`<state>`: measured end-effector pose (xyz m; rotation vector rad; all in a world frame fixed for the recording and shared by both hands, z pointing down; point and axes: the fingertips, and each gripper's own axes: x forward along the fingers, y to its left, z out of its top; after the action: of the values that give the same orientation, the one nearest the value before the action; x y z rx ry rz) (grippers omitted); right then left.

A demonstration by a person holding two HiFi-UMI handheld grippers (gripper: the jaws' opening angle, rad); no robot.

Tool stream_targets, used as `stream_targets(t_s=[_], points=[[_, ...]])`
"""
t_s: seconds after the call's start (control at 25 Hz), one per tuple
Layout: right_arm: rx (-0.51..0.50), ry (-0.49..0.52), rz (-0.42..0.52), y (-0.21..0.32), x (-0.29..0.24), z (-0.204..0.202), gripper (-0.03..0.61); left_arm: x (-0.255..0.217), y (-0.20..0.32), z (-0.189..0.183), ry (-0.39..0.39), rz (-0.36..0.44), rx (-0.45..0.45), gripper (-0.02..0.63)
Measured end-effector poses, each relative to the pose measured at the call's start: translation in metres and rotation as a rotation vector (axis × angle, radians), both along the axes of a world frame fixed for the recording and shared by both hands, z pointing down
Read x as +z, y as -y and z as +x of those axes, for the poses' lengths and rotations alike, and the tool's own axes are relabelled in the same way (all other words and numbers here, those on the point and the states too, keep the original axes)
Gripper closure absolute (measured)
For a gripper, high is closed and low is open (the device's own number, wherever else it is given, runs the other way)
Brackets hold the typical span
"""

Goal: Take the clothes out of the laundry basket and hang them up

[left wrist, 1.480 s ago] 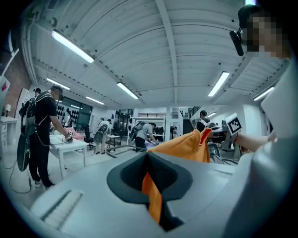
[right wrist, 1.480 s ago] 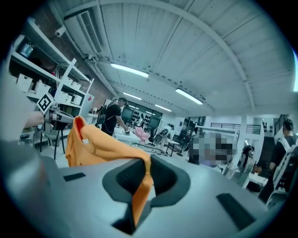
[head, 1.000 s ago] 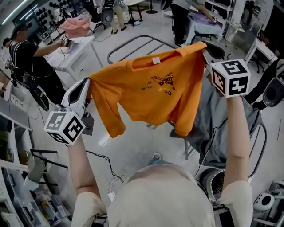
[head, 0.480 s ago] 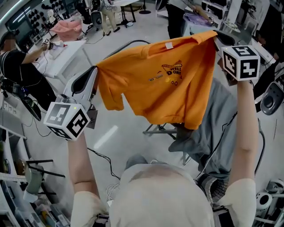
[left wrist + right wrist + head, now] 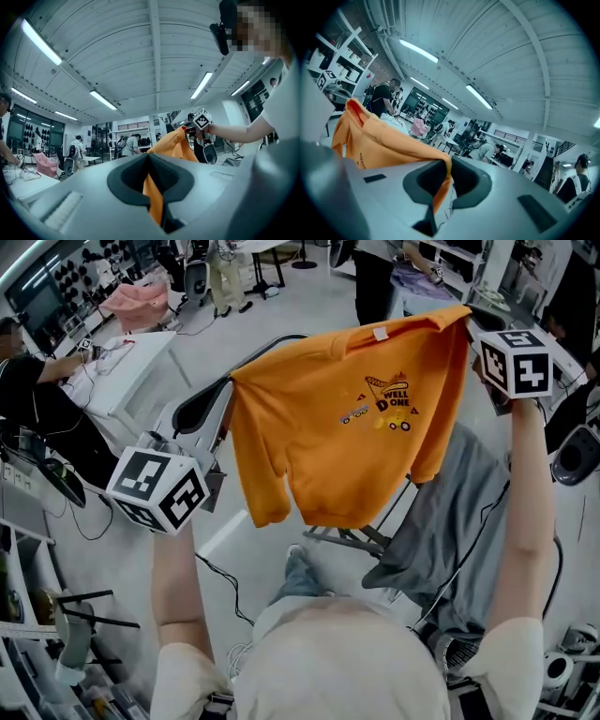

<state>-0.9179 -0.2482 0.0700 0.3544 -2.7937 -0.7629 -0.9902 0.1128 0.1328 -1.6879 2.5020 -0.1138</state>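
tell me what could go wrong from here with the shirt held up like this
1. The left tongs and right tongs each pinch only a thin fold at a shoulder of the shirt. A slip at either side would probably drop that half.
2. In the head view the hem seems to hang just above the grey garment and the metal frame. It could snag there if lowered.

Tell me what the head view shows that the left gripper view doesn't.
Head view only: the orange sweatshirt spread wide with its printed front showing, and a grey garment hanging below it. Left gripper view only: the left hand-held gripper, its jaws shut on a fold of the orange fabric. Both: the sweatshirt and the right hand-held gripper pinching its other shoulder.
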Motion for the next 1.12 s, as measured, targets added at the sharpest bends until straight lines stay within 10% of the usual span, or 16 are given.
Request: stream_targets(t_s=[1.12], points=[[-0.007, -0.357, -0.186, 0.019, 0.219, -0.315, 0.543, 0.186, 0.006, -0.233, -0.359, -0.246, -0.076, 0.6]])
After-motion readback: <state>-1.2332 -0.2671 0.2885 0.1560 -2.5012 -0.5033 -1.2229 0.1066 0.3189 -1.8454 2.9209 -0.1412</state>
